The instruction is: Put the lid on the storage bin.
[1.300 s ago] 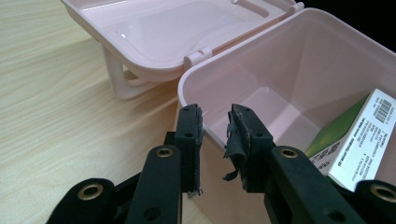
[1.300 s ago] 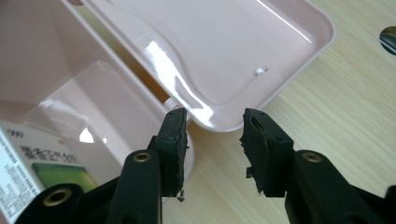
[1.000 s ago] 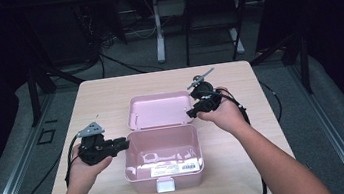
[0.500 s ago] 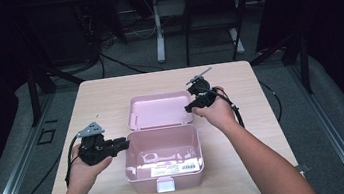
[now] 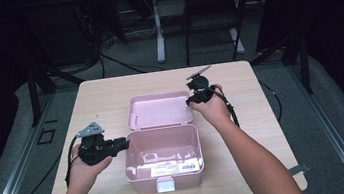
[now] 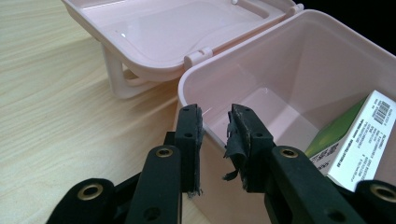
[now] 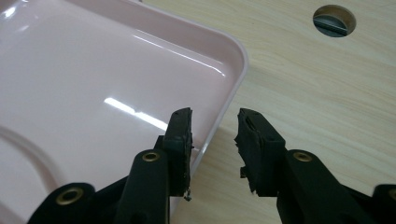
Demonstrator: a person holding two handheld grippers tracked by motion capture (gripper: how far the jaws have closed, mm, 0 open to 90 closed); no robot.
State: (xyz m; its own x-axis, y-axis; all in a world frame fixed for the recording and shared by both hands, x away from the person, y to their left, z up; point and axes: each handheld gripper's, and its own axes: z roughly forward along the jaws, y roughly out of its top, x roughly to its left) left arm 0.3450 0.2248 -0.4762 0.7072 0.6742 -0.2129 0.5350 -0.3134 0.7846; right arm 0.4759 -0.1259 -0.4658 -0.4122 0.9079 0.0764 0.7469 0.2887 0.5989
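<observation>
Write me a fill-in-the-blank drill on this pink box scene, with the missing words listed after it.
1. The pink box stands on the wooden table with its lid swung ____.
2. The left gripper has its jaws astride the box's ____, one outside and one inside.
3. The right gripper straddles the edge of the ____, one jaw over it and one over the table.
4. The carton inside the box carries a printed ____ on its white face.

Missing words: open; wall; lid; barcode

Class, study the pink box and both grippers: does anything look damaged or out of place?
Yes: the black padding on the left gripper and the right gripper is frayed, with torn strips hanging. The open pink box looks intact.
</observation>
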